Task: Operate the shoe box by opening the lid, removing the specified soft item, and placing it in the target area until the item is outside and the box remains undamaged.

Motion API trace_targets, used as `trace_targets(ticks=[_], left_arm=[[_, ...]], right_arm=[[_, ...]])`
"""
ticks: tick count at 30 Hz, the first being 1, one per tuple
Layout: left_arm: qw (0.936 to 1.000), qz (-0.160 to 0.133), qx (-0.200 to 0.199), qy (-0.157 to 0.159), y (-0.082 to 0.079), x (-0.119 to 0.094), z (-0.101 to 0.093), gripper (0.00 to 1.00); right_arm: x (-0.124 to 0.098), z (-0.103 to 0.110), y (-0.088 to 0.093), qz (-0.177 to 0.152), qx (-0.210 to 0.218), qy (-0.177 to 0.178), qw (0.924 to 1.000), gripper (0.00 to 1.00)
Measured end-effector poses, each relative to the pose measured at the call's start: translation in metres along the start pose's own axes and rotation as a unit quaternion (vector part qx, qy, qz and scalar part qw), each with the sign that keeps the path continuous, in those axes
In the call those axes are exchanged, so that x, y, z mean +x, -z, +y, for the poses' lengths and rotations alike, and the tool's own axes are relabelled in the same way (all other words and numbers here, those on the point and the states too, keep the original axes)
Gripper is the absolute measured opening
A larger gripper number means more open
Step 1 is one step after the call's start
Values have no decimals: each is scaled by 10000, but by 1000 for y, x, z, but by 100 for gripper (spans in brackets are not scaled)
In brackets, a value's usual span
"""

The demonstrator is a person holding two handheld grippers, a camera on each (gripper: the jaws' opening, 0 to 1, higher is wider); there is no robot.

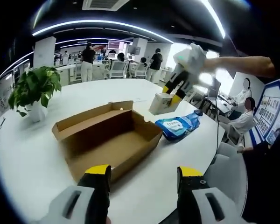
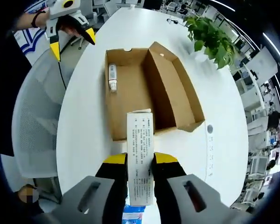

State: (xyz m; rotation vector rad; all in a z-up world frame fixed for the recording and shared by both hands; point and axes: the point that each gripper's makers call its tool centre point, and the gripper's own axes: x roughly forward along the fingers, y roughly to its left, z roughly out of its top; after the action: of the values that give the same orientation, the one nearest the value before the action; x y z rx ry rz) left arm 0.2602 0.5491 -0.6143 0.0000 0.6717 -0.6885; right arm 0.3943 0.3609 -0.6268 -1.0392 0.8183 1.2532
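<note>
An open brown cardboard shoe box (image 1: 107, 135) lies on the round white table (image 1: 42, 163), its lid flap folded out to one side. My left gripper (image 1: 144, 175) hovers open just short of the box's near corner, holding nothing. Beyond the box, my right gripper (image 1: 173, 92) hangs above the table, shut on a white printed pack (image 1: 161, 102). In the right gripper view that pack (image 2: 140, 158) stands between the jaws of my right gripper (image 2: 140, 161), above the box (image 2: 144, 88). A small white bottle (image 2: 112, 77) lies inside the box. My left gripper (image 2: 71, 41) is open past the box's far end.
A blue wipes packet (image 1: 179, 125) lies on the table beside the box. A potted plant (image 1: 35, 88) stands near the table's far edge. A grey chair (image 2: 37, 116) sits against the table's side. People sit and stand in the office behind.
</note>
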Motion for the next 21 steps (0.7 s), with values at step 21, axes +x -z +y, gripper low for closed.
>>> trace_targets(ticks=[21], left_arm=[[9975,149,411,552,-28,55,-55,58]], right_arm=[[-38,45,147,307,1093,202,9933,18]])
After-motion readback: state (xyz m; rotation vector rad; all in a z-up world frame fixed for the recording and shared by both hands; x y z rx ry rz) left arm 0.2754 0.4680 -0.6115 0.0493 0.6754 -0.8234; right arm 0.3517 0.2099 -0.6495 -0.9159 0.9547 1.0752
